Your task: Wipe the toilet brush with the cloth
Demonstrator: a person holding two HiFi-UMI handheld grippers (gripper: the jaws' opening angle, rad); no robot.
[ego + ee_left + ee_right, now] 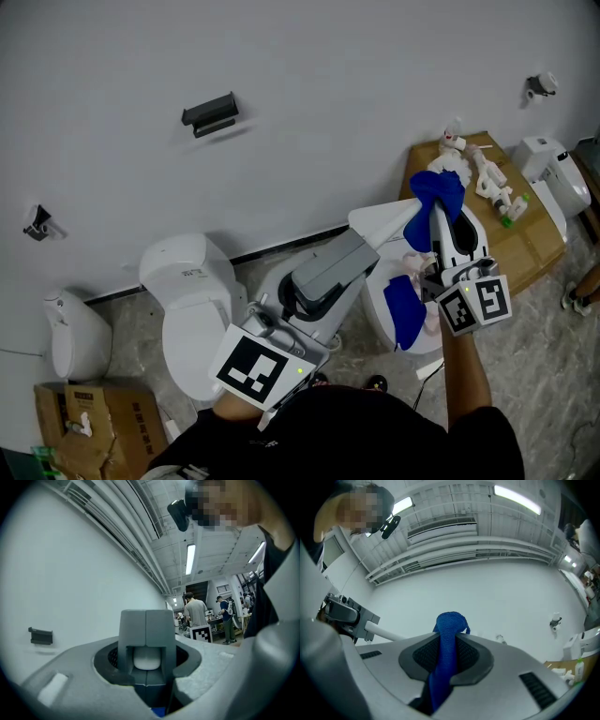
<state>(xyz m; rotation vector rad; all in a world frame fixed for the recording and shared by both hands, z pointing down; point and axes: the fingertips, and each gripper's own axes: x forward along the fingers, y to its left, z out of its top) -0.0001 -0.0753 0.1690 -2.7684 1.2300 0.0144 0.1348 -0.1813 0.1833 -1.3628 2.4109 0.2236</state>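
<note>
cloth (451,621) (blue) pinched in right claw (448,641), left claw (146,620) clamped on toilet brush handle (146,659)

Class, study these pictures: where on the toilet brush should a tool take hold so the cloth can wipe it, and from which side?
Probably best to grip the white handle at its very end, coming in end-on along its length, as the left tool does. It is a thin, straight rod, so an end grip leaves the rest free for the blue cloth.
</note>
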